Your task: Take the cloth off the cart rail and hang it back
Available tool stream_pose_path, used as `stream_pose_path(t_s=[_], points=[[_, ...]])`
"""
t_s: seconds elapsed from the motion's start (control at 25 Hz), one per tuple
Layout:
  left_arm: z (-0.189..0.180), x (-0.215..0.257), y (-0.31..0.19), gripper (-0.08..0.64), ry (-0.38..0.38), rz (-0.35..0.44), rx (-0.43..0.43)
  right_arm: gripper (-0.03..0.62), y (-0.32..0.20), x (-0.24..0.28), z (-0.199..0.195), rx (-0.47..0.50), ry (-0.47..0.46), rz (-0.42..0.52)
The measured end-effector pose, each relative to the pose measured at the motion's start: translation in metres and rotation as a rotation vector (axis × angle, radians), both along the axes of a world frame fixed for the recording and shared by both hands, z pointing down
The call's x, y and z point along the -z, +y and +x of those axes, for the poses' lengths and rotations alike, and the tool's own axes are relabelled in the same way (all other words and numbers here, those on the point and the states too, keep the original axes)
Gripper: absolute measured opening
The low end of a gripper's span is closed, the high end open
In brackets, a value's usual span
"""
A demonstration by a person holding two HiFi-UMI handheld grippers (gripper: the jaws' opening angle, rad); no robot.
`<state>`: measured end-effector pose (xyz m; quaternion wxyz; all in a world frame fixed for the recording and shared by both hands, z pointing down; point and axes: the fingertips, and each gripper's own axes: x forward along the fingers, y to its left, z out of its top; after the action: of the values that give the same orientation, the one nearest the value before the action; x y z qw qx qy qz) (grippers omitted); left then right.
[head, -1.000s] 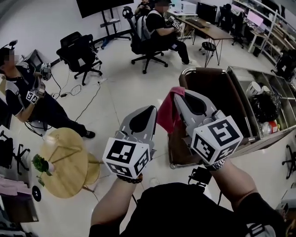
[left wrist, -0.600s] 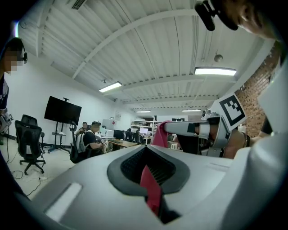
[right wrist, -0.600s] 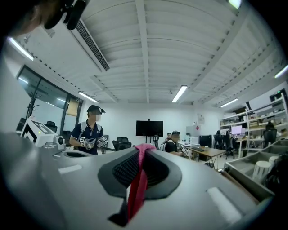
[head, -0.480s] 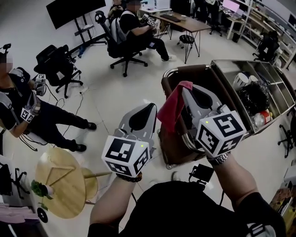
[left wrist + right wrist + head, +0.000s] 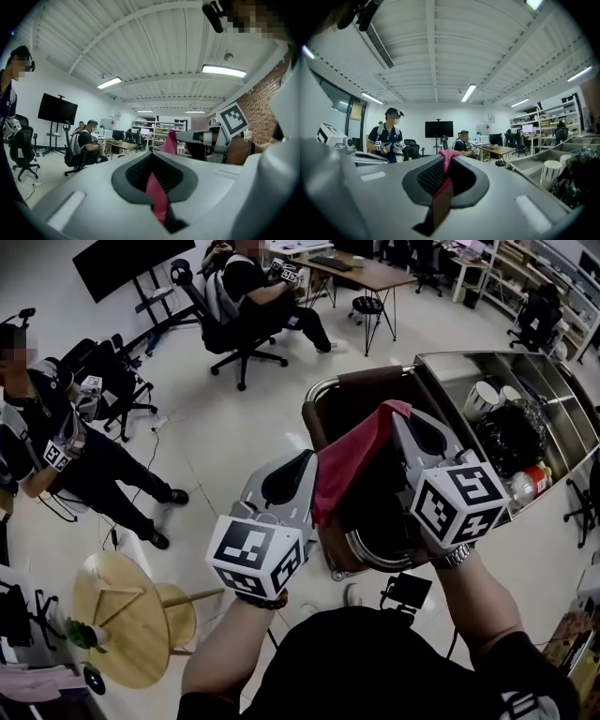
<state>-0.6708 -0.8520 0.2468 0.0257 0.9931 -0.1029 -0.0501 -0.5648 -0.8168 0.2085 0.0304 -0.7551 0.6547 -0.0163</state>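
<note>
L gripper [image 5: 300,463]: jaws together, pinching a red strip of the cloth [image 5: 349,463] in the slit btwn them. R gripper [image 5: 401,411]: same, jaws closed, w/ a pink-red fold poking up at the tips. Both point level, side by side. In head view L sits lower and nearer the person, R further out.

Cloth spans btwn the two: top corner at R tips, slanting down-left to L tips, loose edge drooping below. Soft matte fabric, lightly creased. In head view it lies over the near end of the cart [image 5: 469,354], in front of the curved cart rail [image 5: 322,390]; can't tell if it touches the rail.

Gripper shells are smooth grey plastic w/ dark ribbed pads. Each carries a black-on-white marker cube: L cube [image 5: 257,555], R cube [image 5: 457,504]. Bare forearms behind them.

Rail is a shiny metal tube. Cart has a steel tray w/ white cups [image 5: 481,397] and a black bag [image 5: 514,435].
</note>
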Motion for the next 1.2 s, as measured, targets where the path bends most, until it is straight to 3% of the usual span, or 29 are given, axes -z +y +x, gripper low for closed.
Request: stream_pose_path(t_s=[0.2,0.4,0.52,0.92,1.2], points=[[0.020,-0.022,0.002,0.003,-0.013,-0.011,0.000,0.007,-0.003,-0.038,0.020,0.003,-0.032,-0.063],[0.033,-0.034,-0.007,0.003,-0.025,-0.022,0.017,0.118,-0.015,-0.073,0.038,0.020,-0.099,-0.129],[0.044,-0.043,-0.008,0.003,-0.033,-0.026,0.028,0.135,-0.015,-0.090,0.052,0.029,-0.135,-0.147],[0.069,-0.046,0.014,0.003,-0.052,-0.011,0.058,0.135,0.003,-0.078,0.060,0.099,-0.129,-0.085],[0.067,-0.042,0.037,0.003,-0.044,0.025,0.147,0.121,0.018,-0.068,0.038,0.236,-0.080,-0.033]])
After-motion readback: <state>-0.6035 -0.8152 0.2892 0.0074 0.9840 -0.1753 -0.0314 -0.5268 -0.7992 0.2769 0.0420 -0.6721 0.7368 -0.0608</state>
